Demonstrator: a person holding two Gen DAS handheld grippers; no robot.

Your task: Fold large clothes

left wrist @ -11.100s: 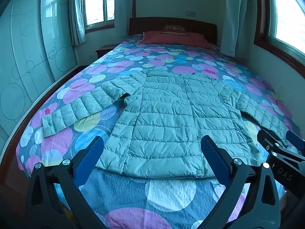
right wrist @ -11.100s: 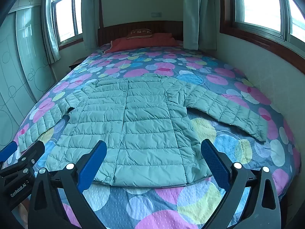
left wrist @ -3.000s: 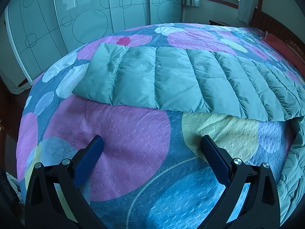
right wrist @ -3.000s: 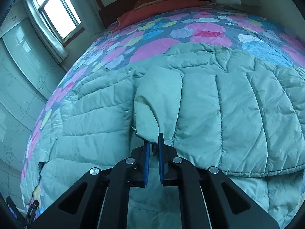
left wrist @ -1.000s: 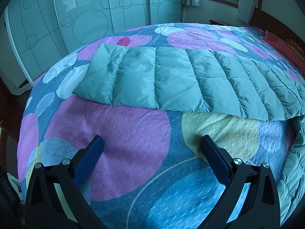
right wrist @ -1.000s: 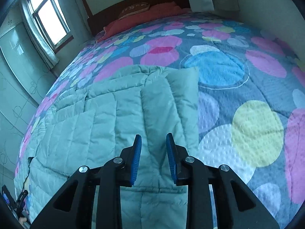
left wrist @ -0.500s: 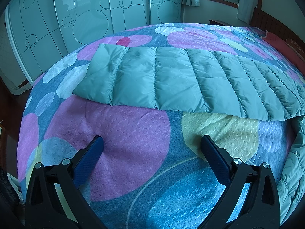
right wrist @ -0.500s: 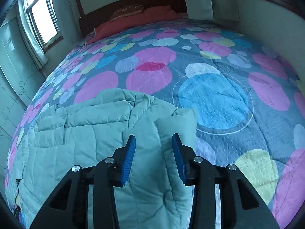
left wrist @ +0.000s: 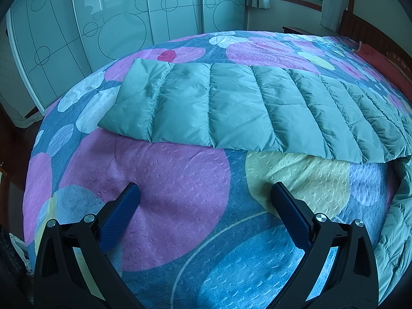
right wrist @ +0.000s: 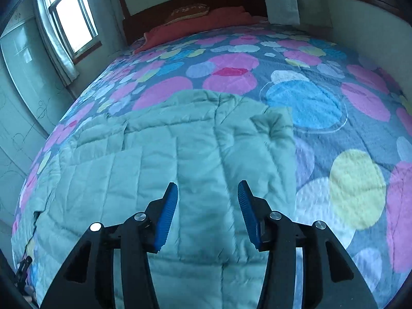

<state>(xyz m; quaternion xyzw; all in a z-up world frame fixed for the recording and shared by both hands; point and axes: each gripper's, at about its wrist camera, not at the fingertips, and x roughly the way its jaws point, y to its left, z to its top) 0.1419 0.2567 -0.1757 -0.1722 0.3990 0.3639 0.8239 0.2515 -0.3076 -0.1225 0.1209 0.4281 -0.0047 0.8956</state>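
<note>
A pale green quilted puffer jacket (right wrist: 159,159) lies flat on the bed. Its right sleeve (right wrist: 260,149) lies folded over onto the body. My right gripper (right wrist: 207,193) is open and empty, held above that folded sleeve. In the left wrist view the jacket's left sleeve (left wrist: 231,108) lies stretched out flat across the bedspread, cuff at the left. My left gripper (left wrist: 204,193) is wide open and empty, a little short of the sleeve's near edge.
The bed (left wrist: 167,180) has a blue spread with pink, yellow and white circles. Frosted wardrobe doors (left wrist: 116,20) stand beyond its left edge. A red pillow (right wrist: 200,23) and dark headboard (right wrist: 195,0) are at the far end; a wall (right wrist: 373,20) runs along the right.
My right gripper has let go of the right sleeve, opened wider and drawn back from it. My left gripper has not moved.
</note>
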